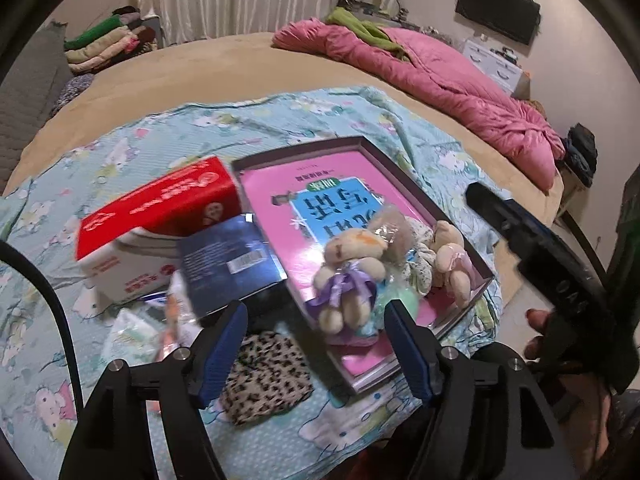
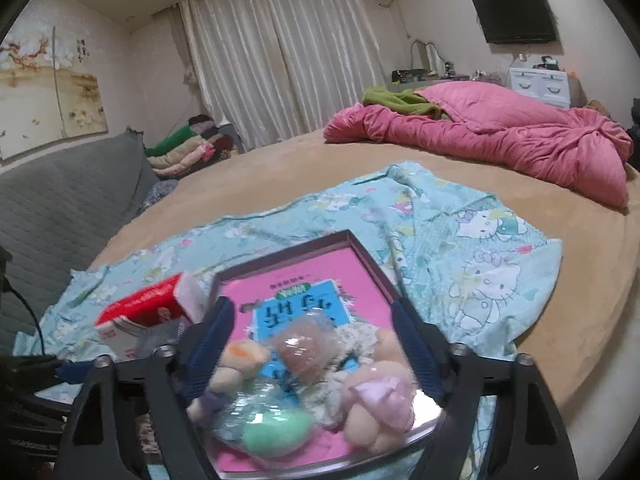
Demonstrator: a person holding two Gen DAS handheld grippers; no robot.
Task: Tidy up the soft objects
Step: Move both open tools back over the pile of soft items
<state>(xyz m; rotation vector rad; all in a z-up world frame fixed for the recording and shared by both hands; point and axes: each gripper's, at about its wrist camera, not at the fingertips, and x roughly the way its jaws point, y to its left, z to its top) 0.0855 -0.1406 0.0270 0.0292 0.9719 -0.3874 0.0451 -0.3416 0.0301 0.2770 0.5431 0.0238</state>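
A shallow box [image 1: 400, 168] with a pink book in it lies on the blue cartoon sheet [image 1: 240, 120]. At its near end sit a bear with a purple bow [image 1: 348, 272], a bear in pink [image 1: 452, 264], a floral cloth piece [image 1: 420, 264] and a green soft lump [image 2: 276, 436] in clear wrap. My left gripper [image 1: 316, 336] is open above the box's near corner and a leopard-print cloth [image 1: 268, 376]. My right gripper [image 2: 314, 340] is open and hangs over the toys [image 2: 380, 400], its pads apart from them.
A red tissue pack [image 1: 160, 208] and a dark blue box [image 1: 228, 264] lie left of the shallow box, with small packets [image 1: 132, 332] nearer. A pink quilt [image 2: 500, 140] covers the bed's far right. A grey sofa [image 2: 60, 200] and folded clothes [image 2: 188, 144] stand at left.
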